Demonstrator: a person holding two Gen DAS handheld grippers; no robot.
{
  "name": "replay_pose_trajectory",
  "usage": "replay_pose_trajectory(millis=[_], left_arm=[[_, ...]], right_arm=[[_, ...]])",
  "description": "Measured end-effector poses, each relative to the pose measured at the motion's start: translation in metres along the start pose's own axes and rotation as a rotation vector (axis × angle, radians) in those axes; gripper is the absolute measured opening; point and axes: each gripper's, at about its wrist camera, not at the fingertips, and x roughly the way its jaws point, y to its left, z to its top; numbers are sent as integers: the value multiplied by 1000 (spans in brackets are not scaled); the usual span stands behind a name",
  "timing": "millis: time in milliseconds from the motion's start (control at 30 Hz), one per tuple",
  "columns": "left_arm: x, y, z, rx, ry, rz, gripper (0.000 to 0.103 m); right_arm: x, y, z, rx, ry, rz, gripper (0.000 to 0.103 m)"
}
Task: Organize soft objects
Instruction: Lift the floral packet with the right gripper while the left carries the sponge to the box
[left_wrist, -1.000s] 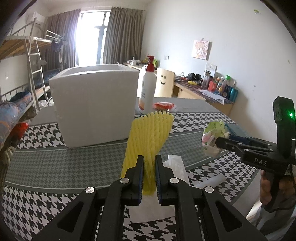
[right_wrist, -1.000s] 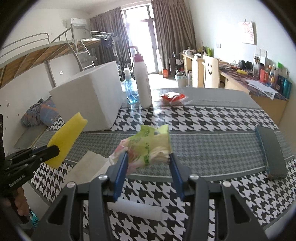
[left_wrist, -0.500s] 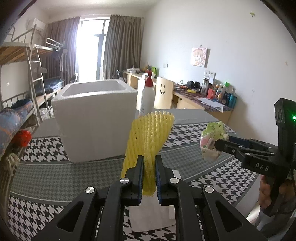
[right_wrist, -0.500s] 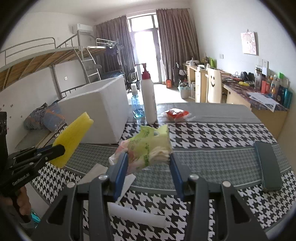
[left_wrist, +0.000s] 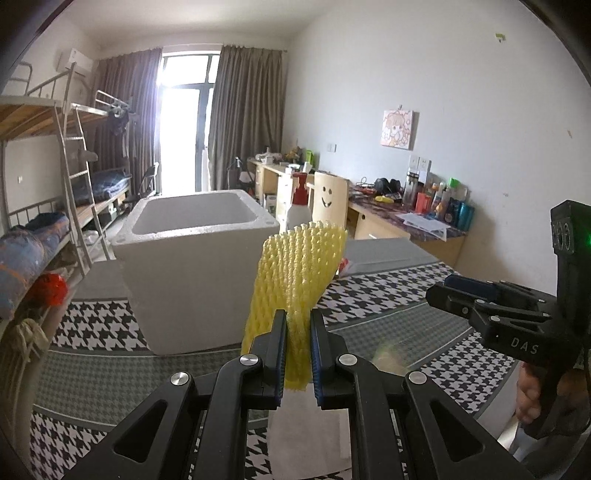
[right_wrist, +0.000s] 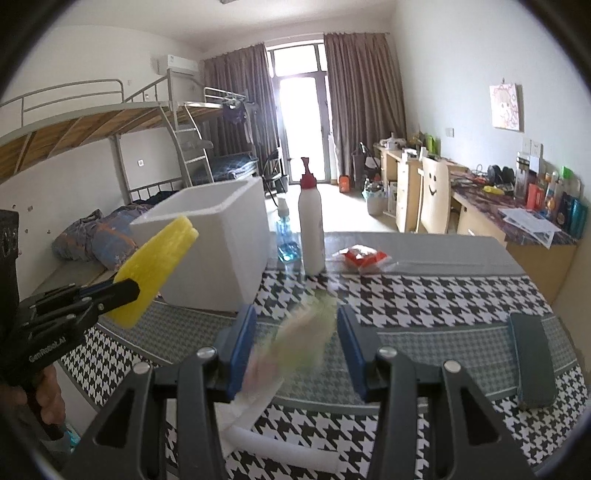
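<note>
Yellow foam net (left_wrist: 295, 280) sits clamped upright in the left hand-held gripper (left_wrist: 297, 354), while a blurred greenish packet (right_wrist: 295, 339) hangs between the right hand-held gripper's (right_wrist: 295, 350) parted jaws, apparently loose, so neither has reached the empty white foam box (left_wrist: 199, 273) ahead.

The left gripper (left_wrist: 297, 354) pinches a yellow foam fruit net (left_wrist: 300, 280) standing upright. At eleven o'clock sits an open white foam box (left_wrist: 195, 273). At three o'clock, the right gripper (left_wrist: 439, 293) hovers.
</note>
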Motion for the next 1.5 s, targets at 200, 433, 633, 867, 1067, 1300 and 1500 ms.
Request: replay_pose_trajectory(millis=[200,433,633,867,1067,1300,1500], left_arm=[[1,5,-1,-11,1,0,12],[-5,10,3,-10,-22,17,12],[-5,11,4,-6,-22,19,12],[-1,13,6,-14,-14,23,12],[-1,19,12,-25,-16,34,12],[-8,22,24,-16,-41,51,12],[-10,22,32,-5,-56,68,12]], right_arm=[[5,0,-2,0,14,-11,47],[18,2,-6,-4,66,-7,49],[33,11,-7,-53,116,1,66],[46,19,-1,-102,135,24,69],[63,23,2,-135,174,45,69],[83,27,5,-197,217,67,76],[103,29,7,-235,263,96,76]])
